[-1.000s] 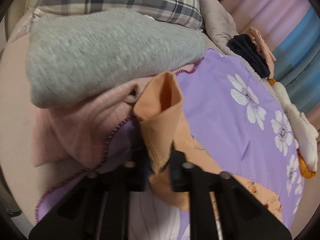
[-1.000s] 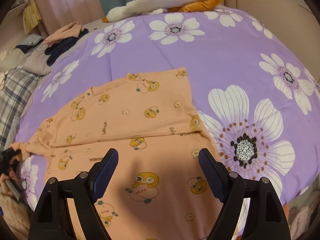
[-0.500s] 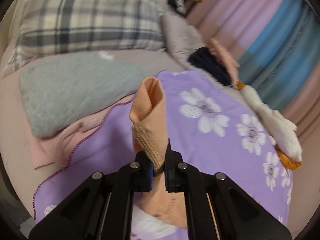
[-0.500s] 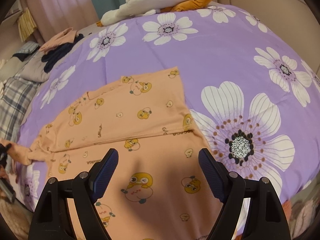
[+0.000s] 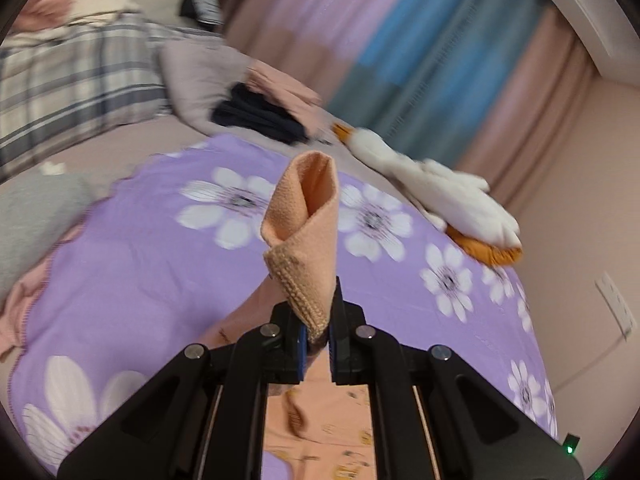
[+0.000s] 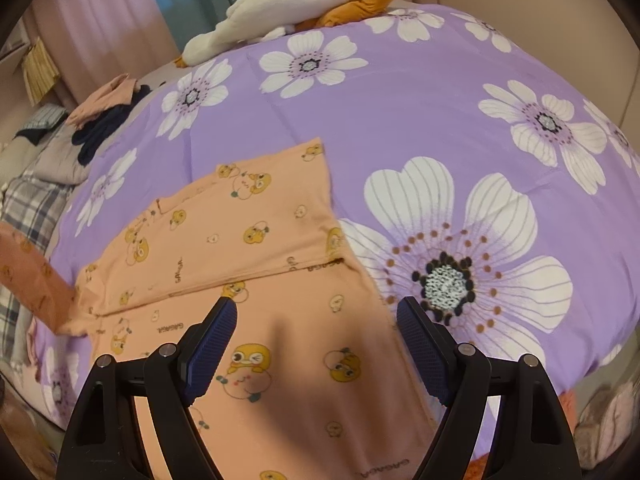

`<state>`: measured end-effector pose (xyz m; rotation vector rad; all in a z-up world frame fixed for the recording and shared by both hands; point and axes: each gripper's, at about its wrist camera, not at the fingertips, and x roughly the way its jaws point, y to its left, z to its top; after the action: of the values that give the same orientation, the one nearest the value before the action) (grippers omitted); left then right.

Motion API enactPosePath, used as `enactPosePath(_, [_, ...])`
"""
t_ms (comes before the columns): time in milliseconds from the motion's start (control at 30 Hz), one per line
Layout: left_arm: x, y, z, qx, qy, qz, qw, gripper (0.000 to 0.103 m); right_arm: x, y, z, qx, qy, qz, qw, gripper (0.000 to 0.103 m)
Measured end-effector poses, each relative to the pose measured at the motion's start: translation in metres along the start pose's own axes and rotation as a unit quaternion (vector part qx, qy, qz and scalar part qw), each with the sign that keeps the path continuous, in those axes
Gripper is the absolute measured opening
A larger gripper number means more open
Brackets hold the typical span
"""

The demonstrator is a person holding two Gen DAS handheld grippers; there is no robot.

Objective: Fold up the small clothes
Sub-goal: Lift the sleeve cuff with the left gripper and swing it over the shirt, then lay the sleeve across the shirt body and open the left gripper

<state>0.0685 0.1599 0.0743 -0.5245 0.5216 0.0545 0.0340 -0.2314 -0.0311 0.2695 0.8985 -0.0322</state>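
A small orange garment with yellow duck prints (image 6: 256,264) lies spread on the purple flowered bedspread (image 6: 420,120), one part folded over. My left gripper (image 5: 317,340) is shut on the garment's ribbed cuff (image 5: 304,240), which stands up from the jaws above the bed. In the right wrist view the lifted sleeve (image 6: 32,276) rises at the left edge. My right gripper (image 6: 316,340) hovers open over the garment's near part, nothing between its blue pads (image 6: 210,350).
A white and orange plush toy (image 6: 296,4) lies at the bed's far edge. Dark and pink clothes (image 5: 264,112) are piled by a grey pillow (image 5: 196,68) and a plaid pillow (image 5: 72,92). A grey folded cloth (image 5: 36,216) sits left. Curtains hang behind.
My left gripper has risen and swung away from the pillows with the cuff held, pulling the sleeve up off the bed. The right gripper has barely shifted.
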Motion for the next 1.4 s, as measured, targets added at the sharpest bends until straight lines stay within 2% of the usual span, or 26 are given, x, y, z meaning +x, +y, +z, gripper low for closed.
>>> enactPosePath(133, [0.018,-0.039,-0.015,0.041,0.032,-0.03,0.9982,0.007,-0.002,-0.009,0.0,0.012,-0.002,0.0,1.0,0.082])
enactPosePath(267, [0.038,-0.075,-0.038,0.082,0.072,-0.049,0.9928,0.007,-0.004,-0.017,-0.001,0.019,-0.004,-0.003,1.0,0.082])
enactPosePath(433, [0.062,-0.1,-0.071,0.127,0.109,-0.049,0.9847,0.007,-0.003,-0.029,-0.002,0.036,0.0,-0.001,0.999,0.082])
enactPosePath(633, [0.095,-0.12,-0.109,0.147,0.169,-0.059,0.9727,0.007,-0.002,-0.04,-0.003,0.046,0.004,-0.002,0.999,0.082])
enactPosePath(800, [0.114,-0.128,-0.138,0.147,0.21,-0.067,0.9642,0.008,-0.003,-0.051,-0.003,0.051,-0.001,-0.019,0.998,0.082])
enactPosePath(1067, [0.147,-0.121,-0.174,0.142,0.271,-0.039,0.9514,0.008,0.003,-0.062,-0.006,0.063,0.011,-0.019,0.998,0.082])
enactPosePath(1233, [0.156,-0.116,-0.187,0.135,0.283,-0.024,0.9494,0.009,0.004,-0.065,-0.008,0.068,0.012,-0.021,0.997,0.082])
enactPosePath(1367, [0.156,-0.115,-0.185,0.129,0.286,-0.029,0.9489,0.01,0.005,-0.067,-0.008,0.071,0.015,-0.022,0.997,0.082])
enactPosePath(1400, [0.155,-0.115,-0.183,0.124,0.289,-0.032,0.9487,0.013,0.005,-0.067,-0.009,0.071,0.016,-0.022,0.997,0.082])
